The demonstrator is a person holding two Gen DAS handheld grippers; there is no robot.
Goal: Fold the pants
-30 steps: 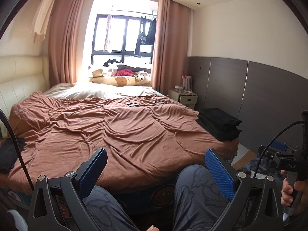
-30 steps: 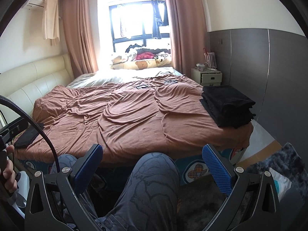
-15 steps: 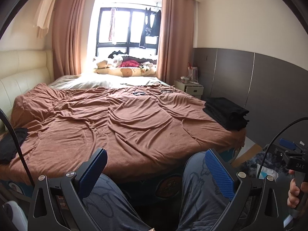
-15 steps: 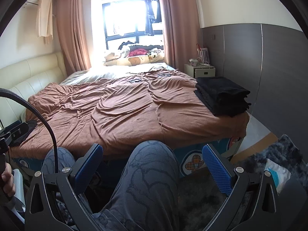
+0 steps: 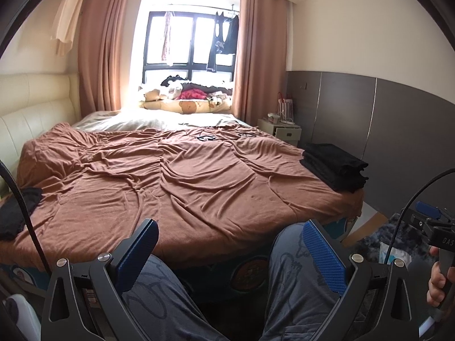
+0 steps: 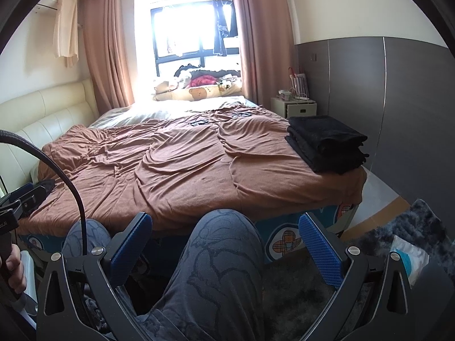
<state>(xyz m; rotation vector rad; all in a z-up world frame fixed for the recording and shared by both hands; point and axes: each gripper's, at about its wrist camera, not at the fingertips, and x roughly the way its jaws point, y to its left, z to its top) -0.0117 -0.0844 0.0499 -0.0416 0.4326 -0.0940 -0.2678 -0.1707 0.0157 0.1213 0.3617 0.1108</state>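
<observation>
Place: a home bedroom.
Bed [image 5: 182, 176]: brown cover, cream headboard [image 5: 31, 113] on its left.
Beyond the bed: curtained window [image 5: 189, 39].
Right of the bed: nightstand [image 5: 280, 130].

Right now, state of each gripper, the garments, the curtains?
left gripper: open, empty
right gripper: open, empty
black pants stack: folded, on the bed's right corner
dark garment: crumpled, at the bed's left edge
brown cover: spread, wrinkled
curtains: drawn open
</observation>
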